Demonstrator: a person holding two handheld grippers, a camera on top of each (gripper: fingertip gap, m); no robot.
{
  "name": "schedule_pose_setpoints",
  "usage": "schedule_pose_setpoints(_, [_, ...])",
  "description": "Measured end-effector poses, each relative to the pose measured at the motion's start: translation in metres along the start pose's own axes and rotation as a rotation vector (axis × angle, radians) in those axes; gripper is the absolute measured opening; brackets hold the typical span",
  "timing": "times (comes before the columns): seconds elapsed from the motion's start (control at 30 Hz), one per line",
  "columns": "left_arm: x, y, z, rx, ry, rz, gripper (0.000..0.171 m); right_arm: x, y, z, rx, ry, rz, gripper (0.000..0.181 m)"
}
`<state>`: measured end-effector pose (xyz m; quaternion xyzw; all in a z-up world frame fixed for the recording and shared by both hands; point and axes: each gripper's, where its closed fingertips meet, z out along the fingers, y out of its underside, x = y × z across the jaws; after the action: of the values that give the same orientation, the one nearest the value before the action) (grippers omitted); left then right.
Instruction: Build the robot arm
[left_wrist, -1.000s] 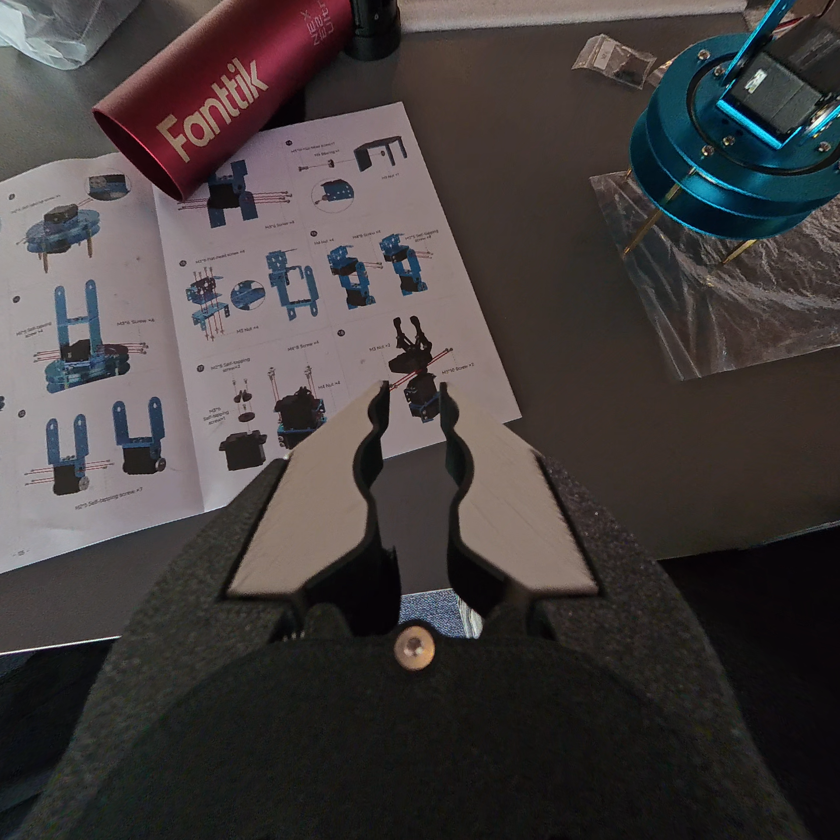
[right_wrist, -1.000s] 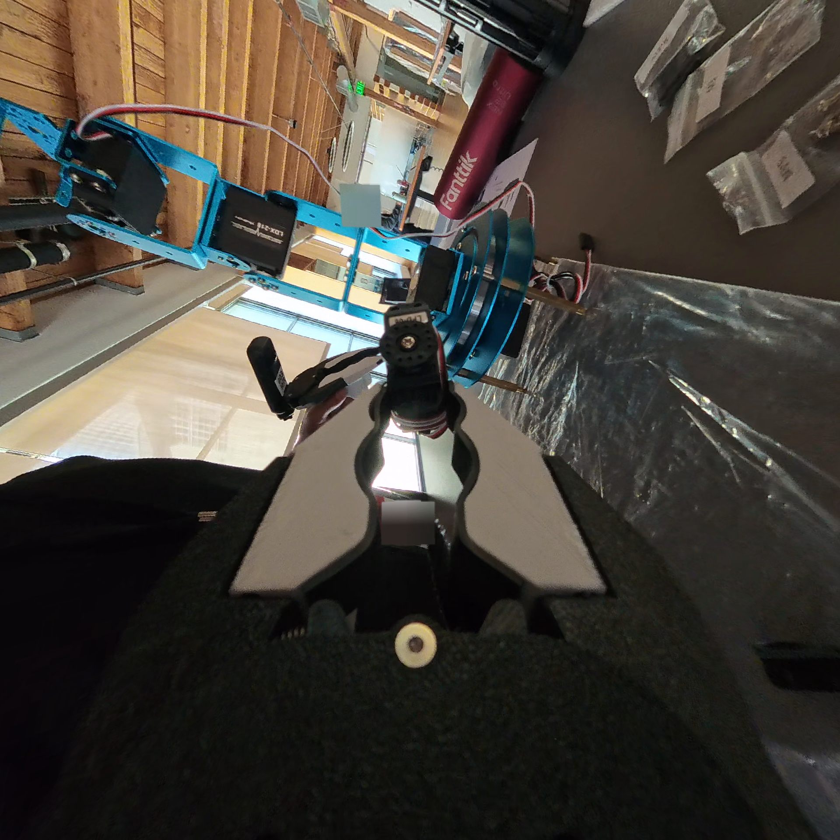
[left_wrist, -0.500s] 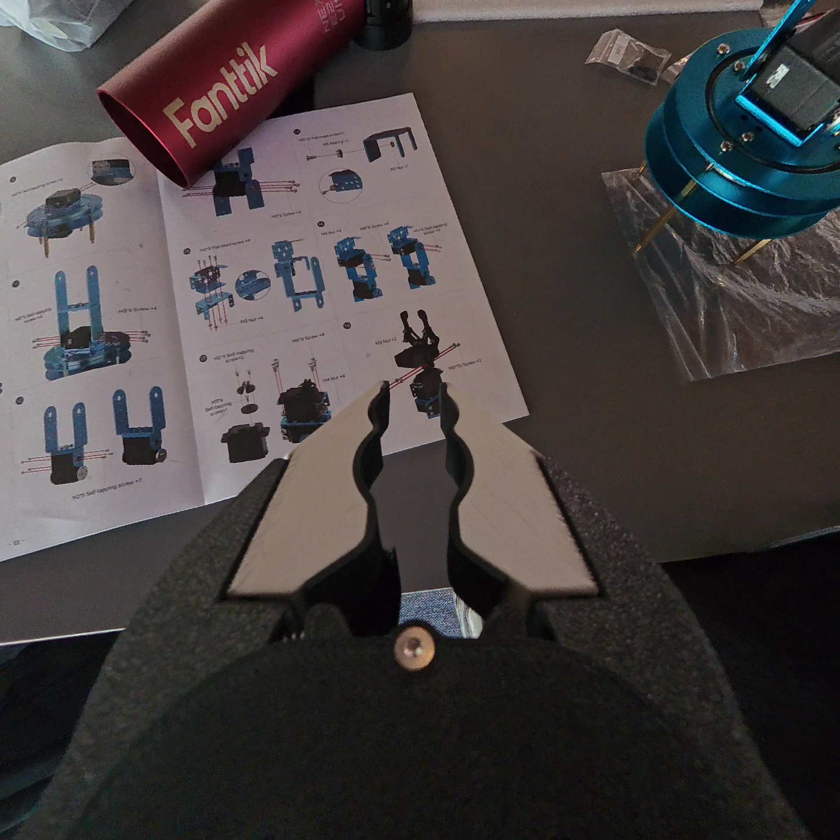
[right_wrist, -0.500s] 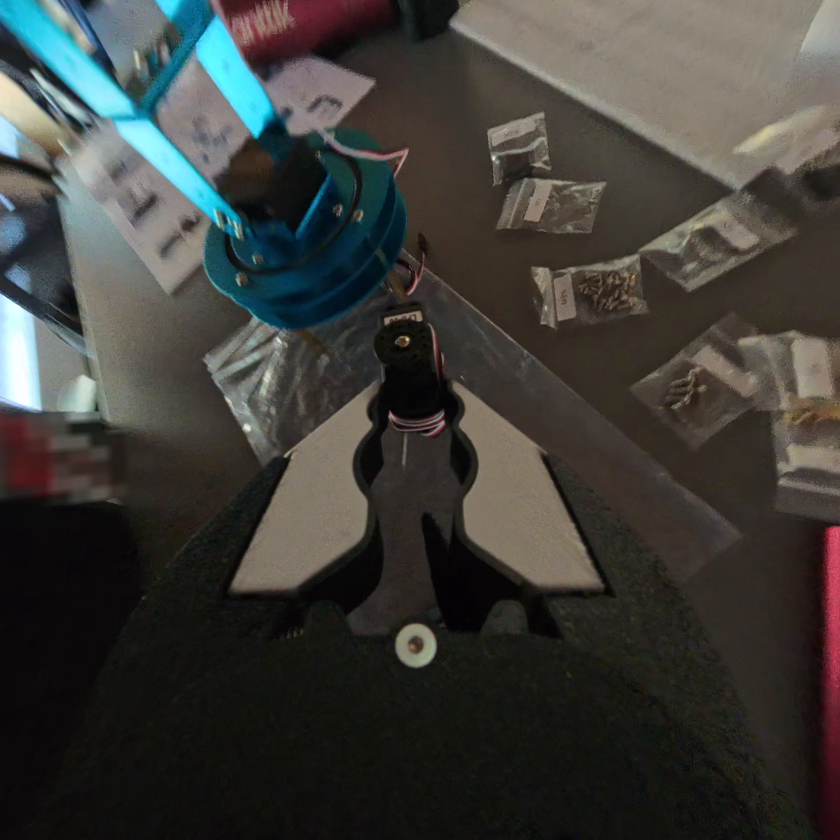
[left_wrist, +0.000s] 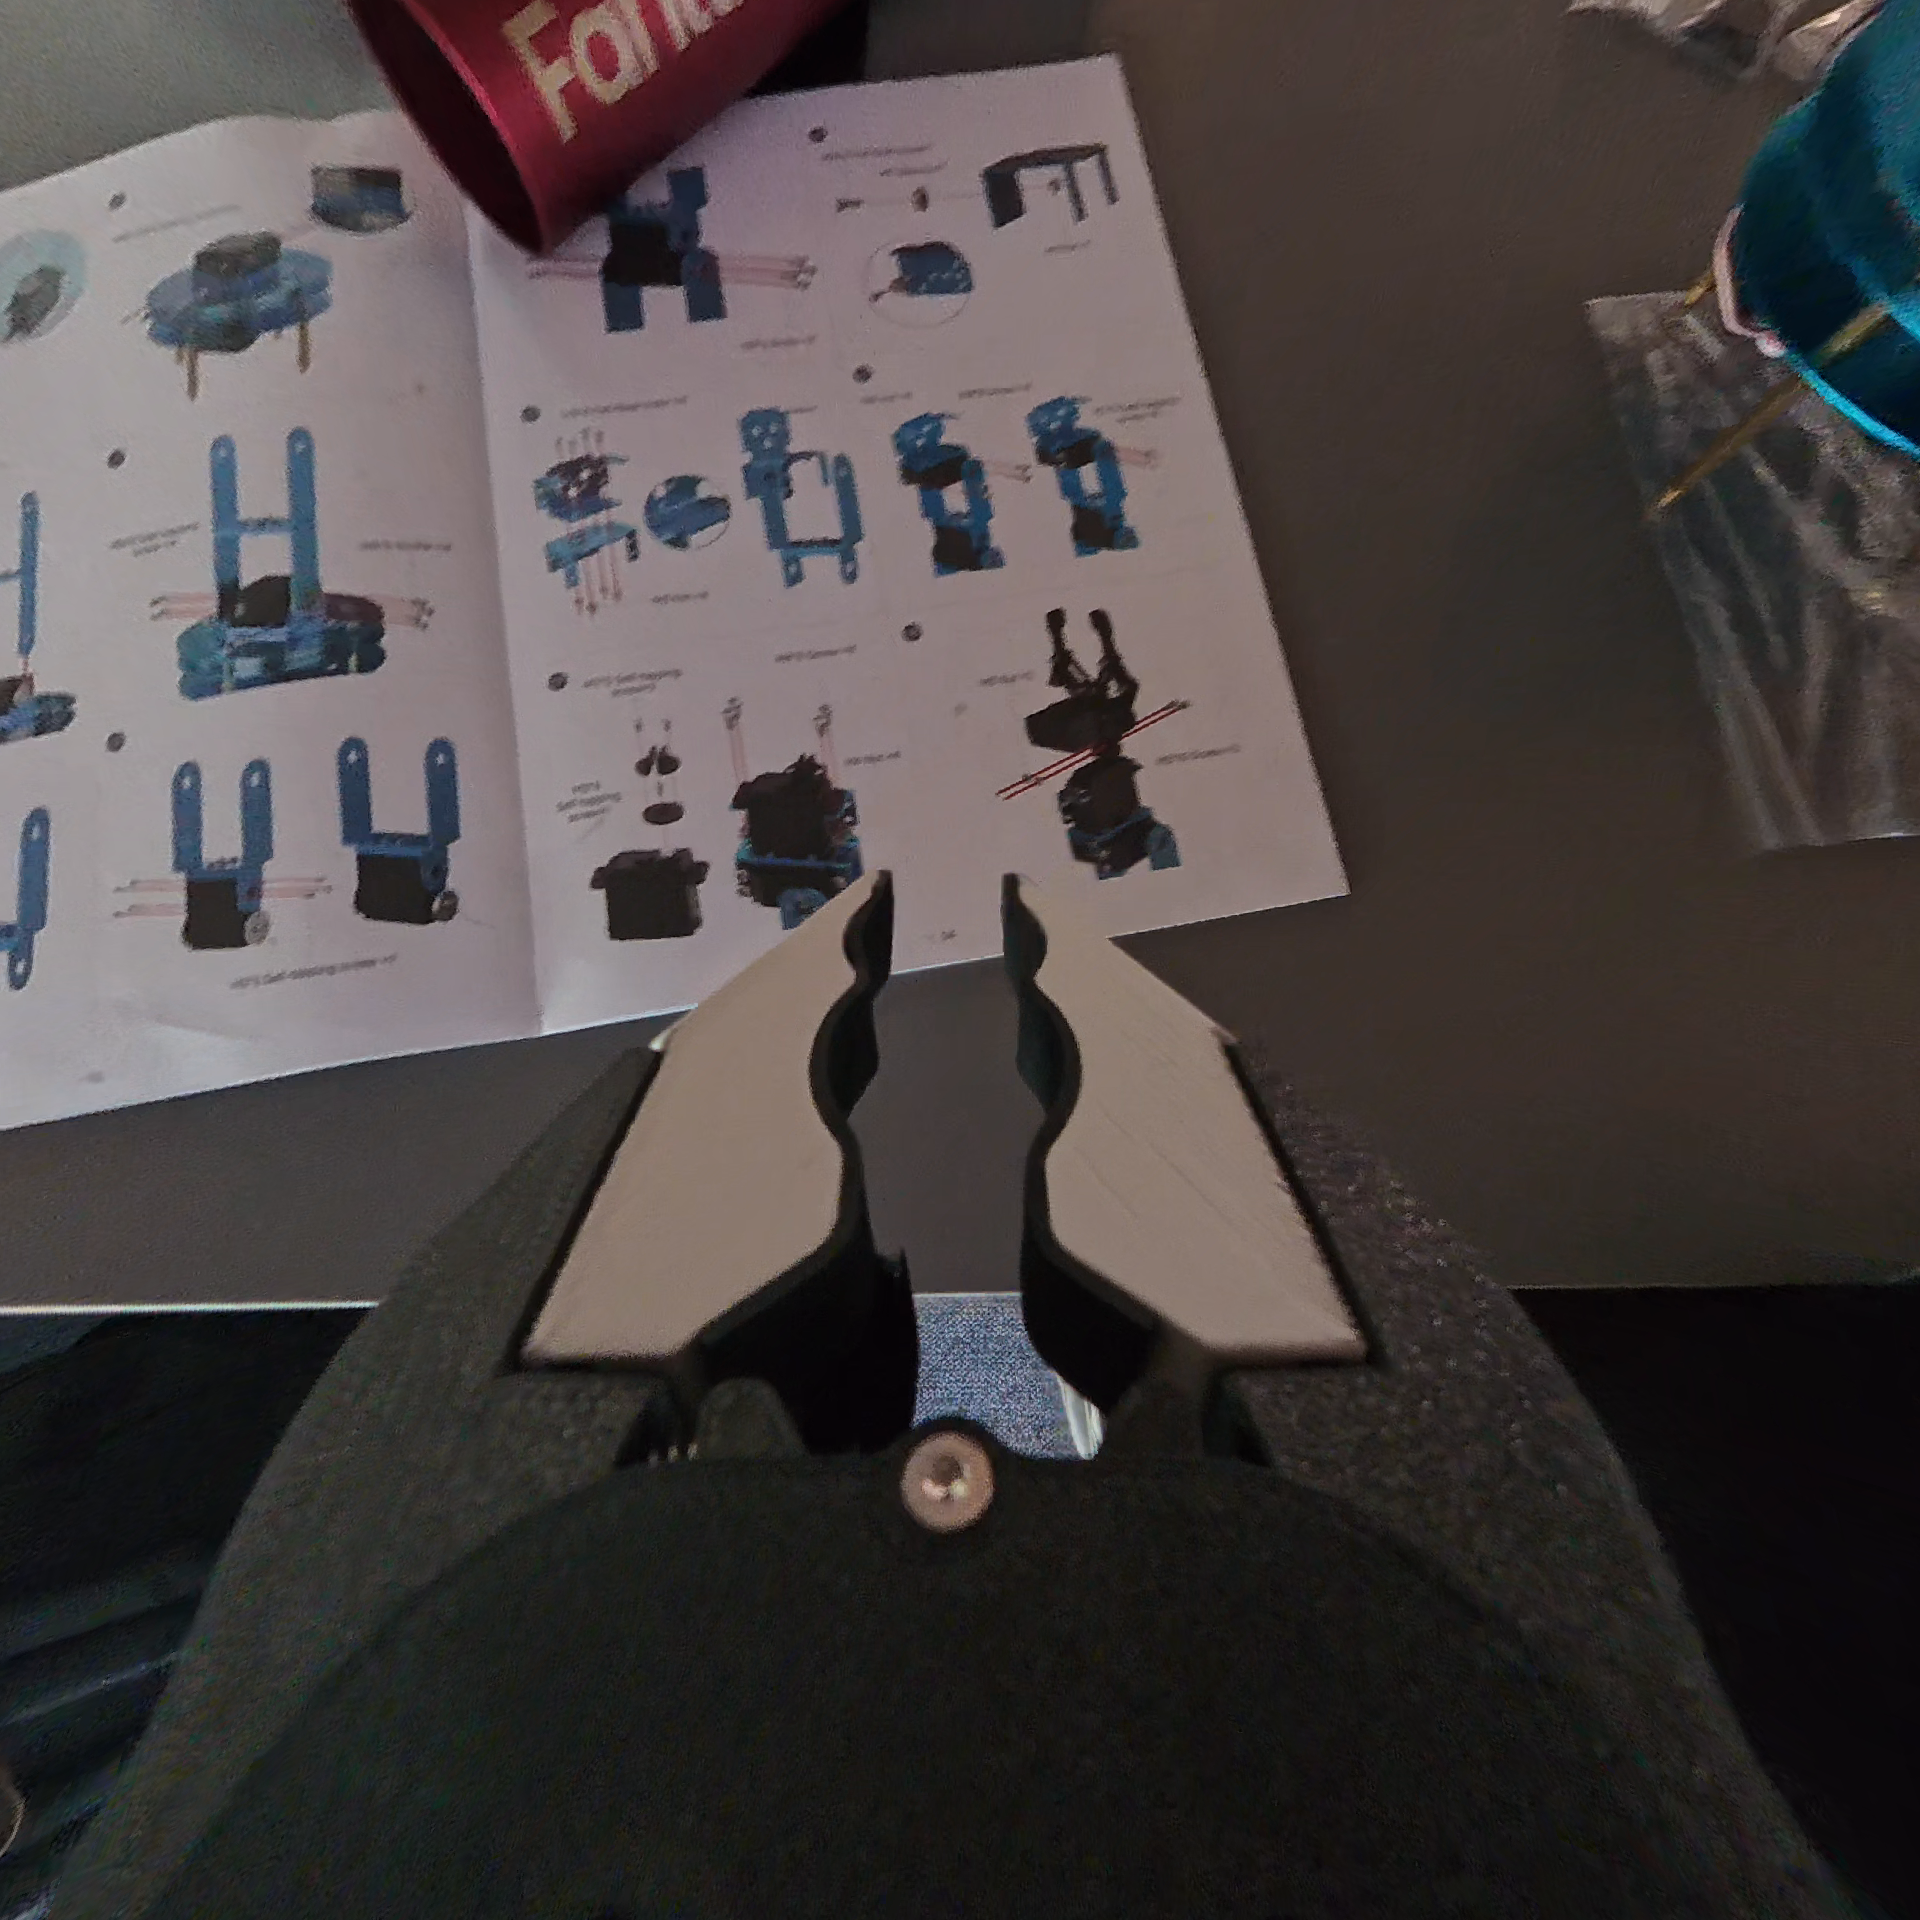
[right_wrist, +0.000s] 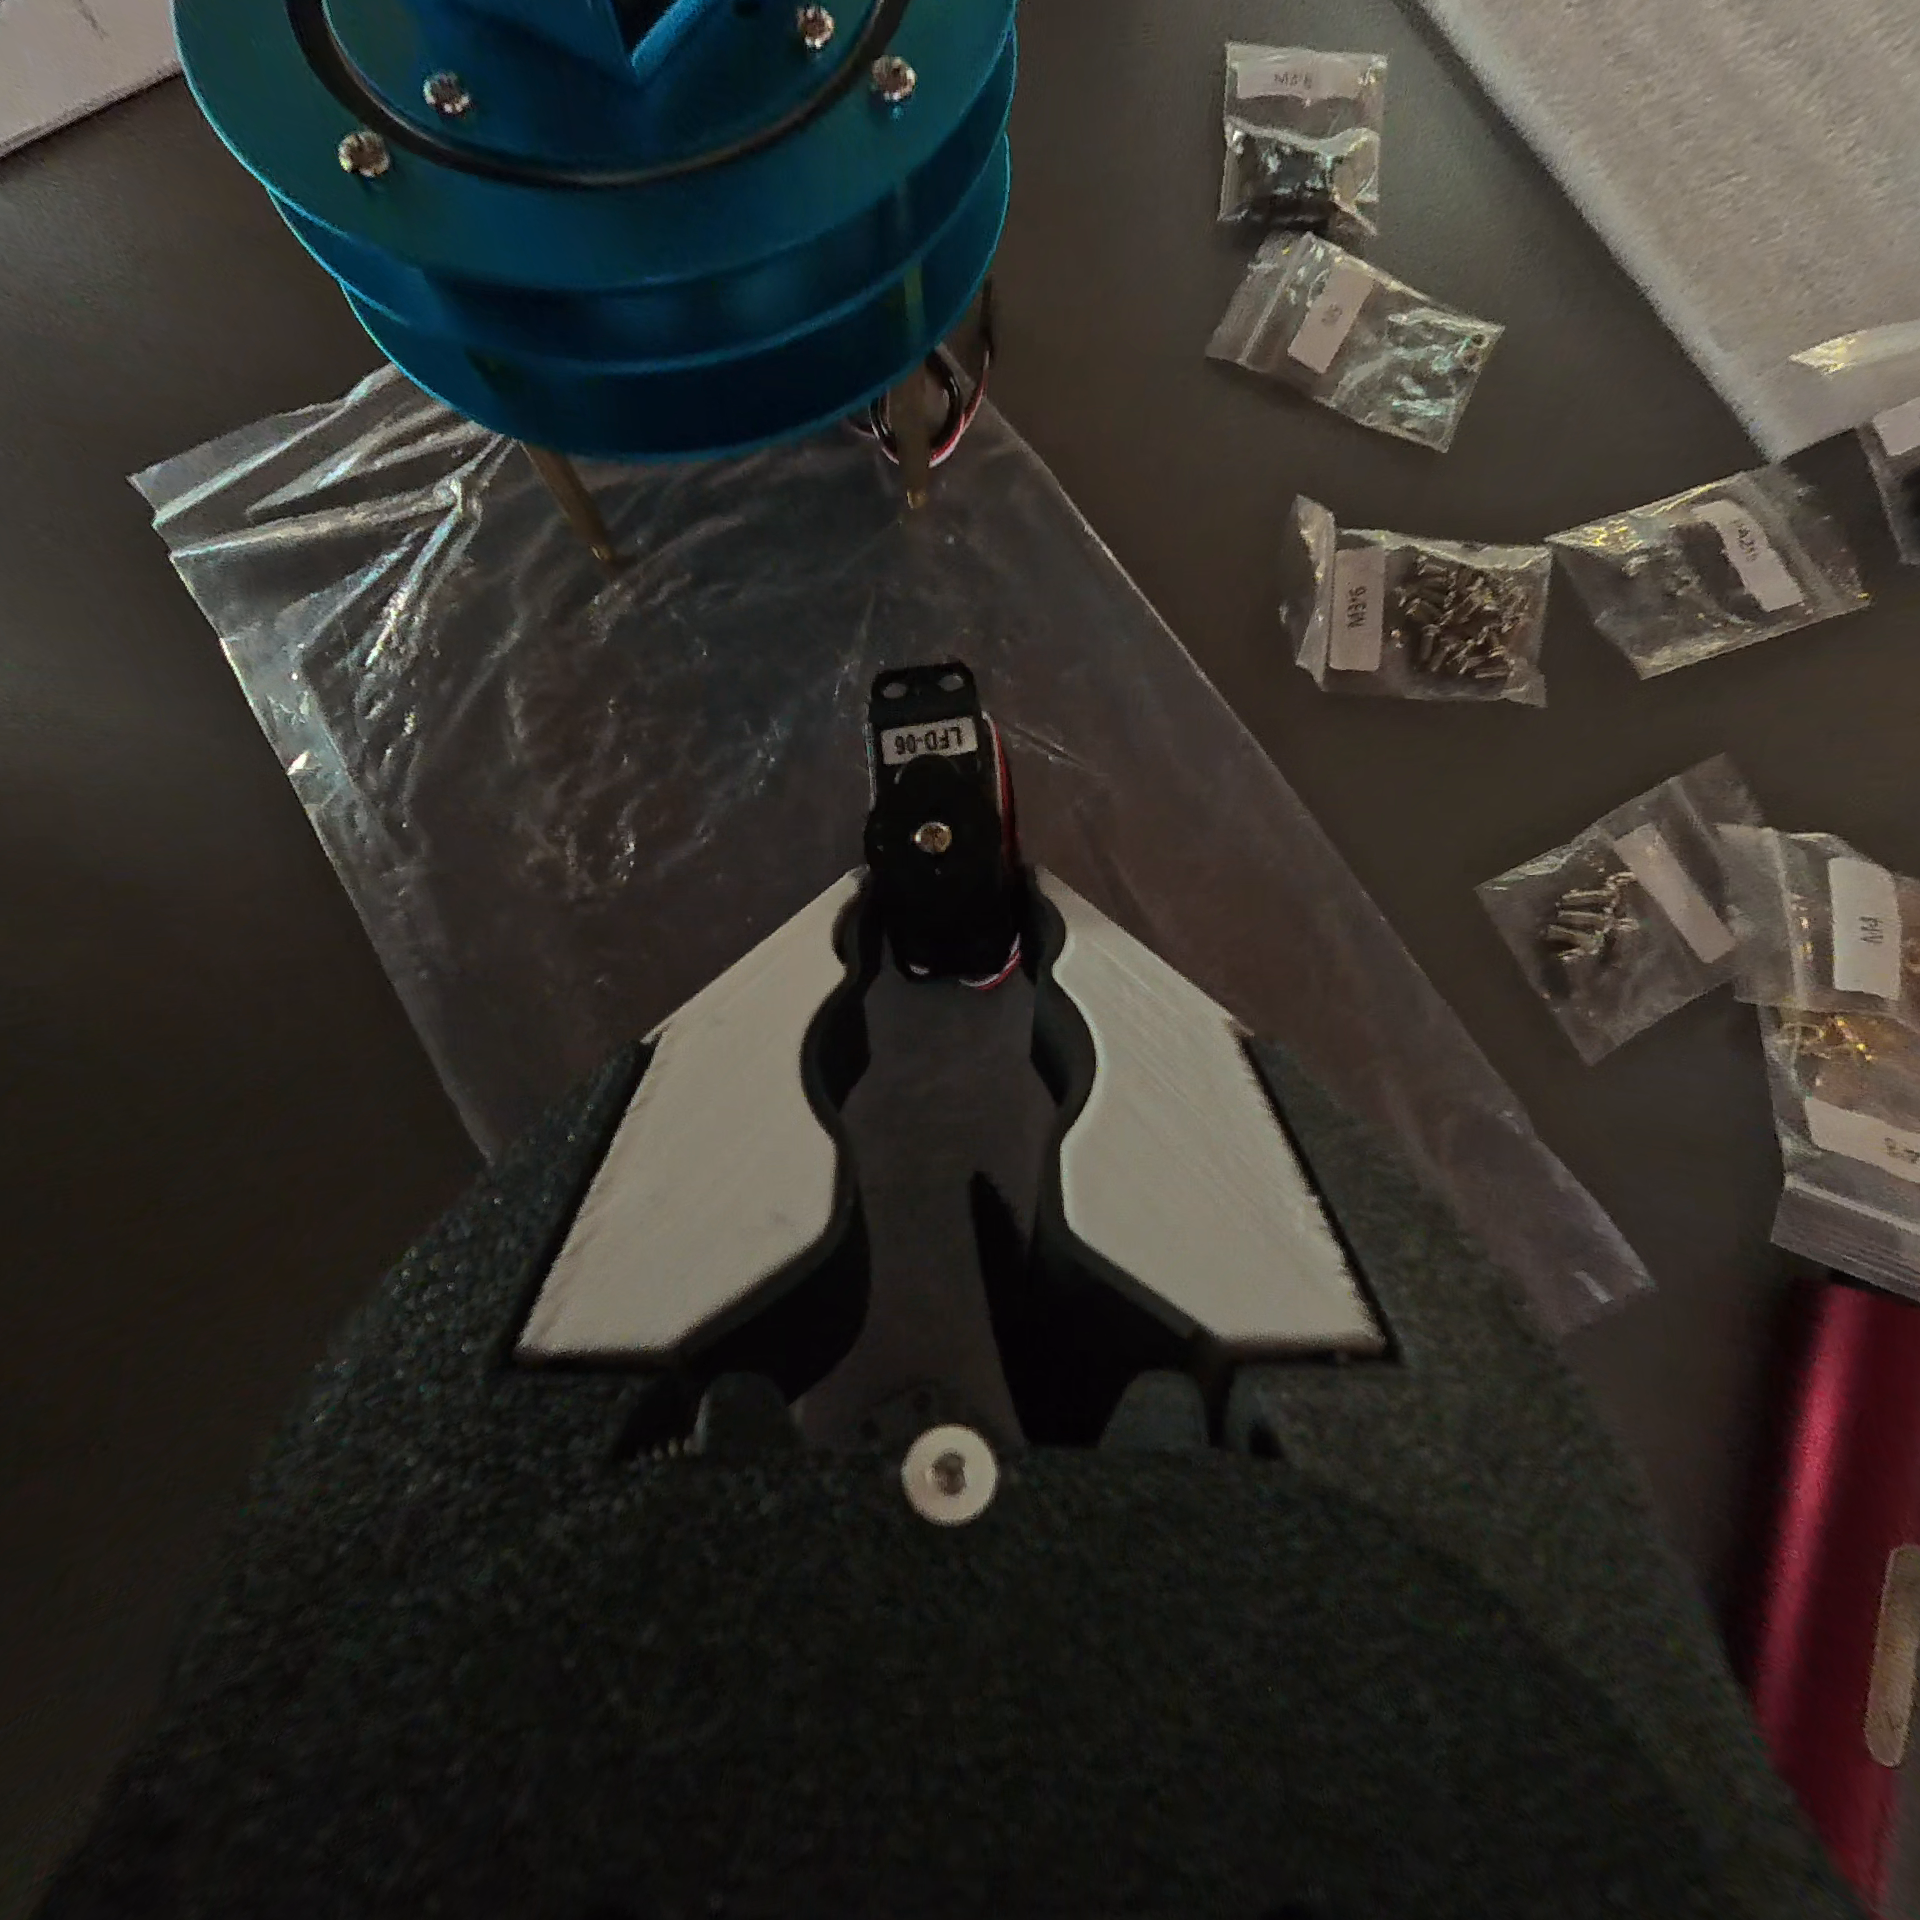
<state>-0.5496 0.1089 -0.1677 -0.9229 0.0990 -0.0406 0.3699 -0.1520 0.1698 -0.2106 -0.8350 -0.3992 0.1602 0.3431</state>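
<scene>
The right gripper (right_wrist: 943, 914) pinches a black servo (right_wrist: 928, 821) by its tail above the plastic sheet (right_wrist: 582, 727), where it could twist loose, while the left gripper (left_wrist: 943, 883), narrowly parted, hovers empty over the manual (left_wrist: 779, 468) near the bench's front edge.

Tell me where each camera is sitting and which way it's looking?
Left wrist view: sits on the left hand-held gripper, looking down at an open instruction booklet under a red tube; its fingers are apart, empty.
Right wrist view: sits on the right hand-held gripper, looking down at a clear plastic bag and small screw bags; its fingers clamp a black servo motor.
Both show the blue round base on that bag, on the dark table.
</scene>
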Motion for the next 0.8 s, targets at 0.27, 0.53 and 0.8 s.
schedule_pose_setpoints(0.27, [-0.031, 0.015, 0.000, -0.014, -0.027, -0.049, 0.020, -0.003, 0.009, -0.005, -0.029, 0.020, 0.134, 0.052])
schedule_pose_setpoints(0.53, [-0.055, 0.038, 0.004, -0.004, 0.027, -0.071, 0.020, -0.022, -0.015, -0.055, 0.126, 0.253, 0.274, 0.041])
schedule_pose_setpoints(0.8, [-0.074, 0.035, -0.003, 0.110, 0.151, -0.106, 0.019, -0.087, -0.082, -0.021, 0.346, 0.077, 0.557, 0.033])
